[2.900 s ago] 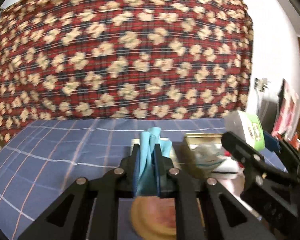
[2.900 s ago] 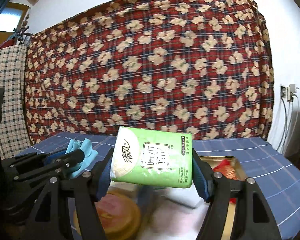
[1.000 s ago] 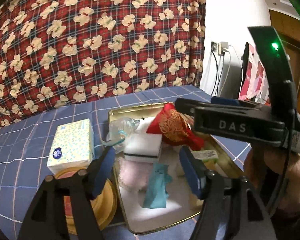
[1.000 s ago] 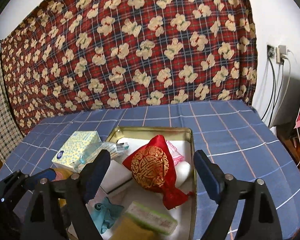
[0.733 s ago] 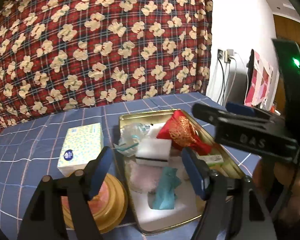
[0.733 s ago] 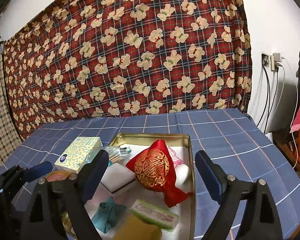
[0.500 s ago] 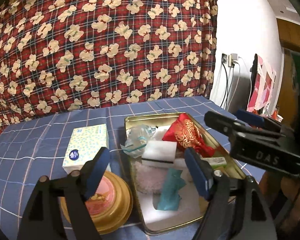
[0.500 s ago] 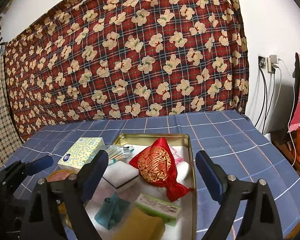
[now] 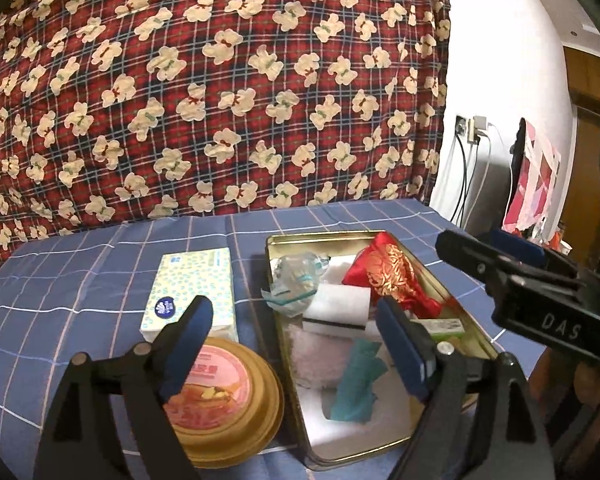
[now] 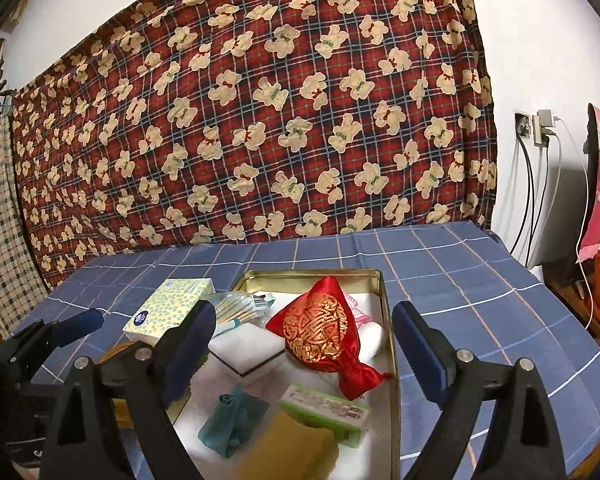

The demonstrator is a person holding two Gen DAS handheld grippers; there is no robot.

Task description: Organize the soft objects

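Note:
A gold metal tray (image 9: 477, 337) (image 10: 392, 380) lies on the blue checked table. In it are a teal cloth (image 9: 356, 384) (image 10: 230, 416), a green tissue pack (image 10: 326, 406) (image 9: 444, 325), a red and gold pouch (image 9: 392, 276) (image 10: 320, 328), a white sponge (image 9: 336, 304) (image 10: 246, 346), a pink fluffy cloth (image 9: 316, 352), a yellow sponge (image 10: 288, 448) and a bag of cotton swabs (image 9: 296, 276) (image 10: 240, 306). My left gripper (image 9: 296, 344) and my right gripper (image 10: 300, 348) are both open and empty, above the tray's near end.
A yellow-dotted tissue box (image 9: 194, 288) (image 10: 168, 308) and a round gold tin with a pink lid (image 9: 220, 392) stand left of the tray. A red bear-print cloth (image 9: 220, 80) hangs behind. Cables and a wall socket (image 10: 536, 128) are at the right.
Both grippers have let go, the left of the teal cloth and the right of the green tissue pack, which now lie in the tray. Both have since drawn back and up.

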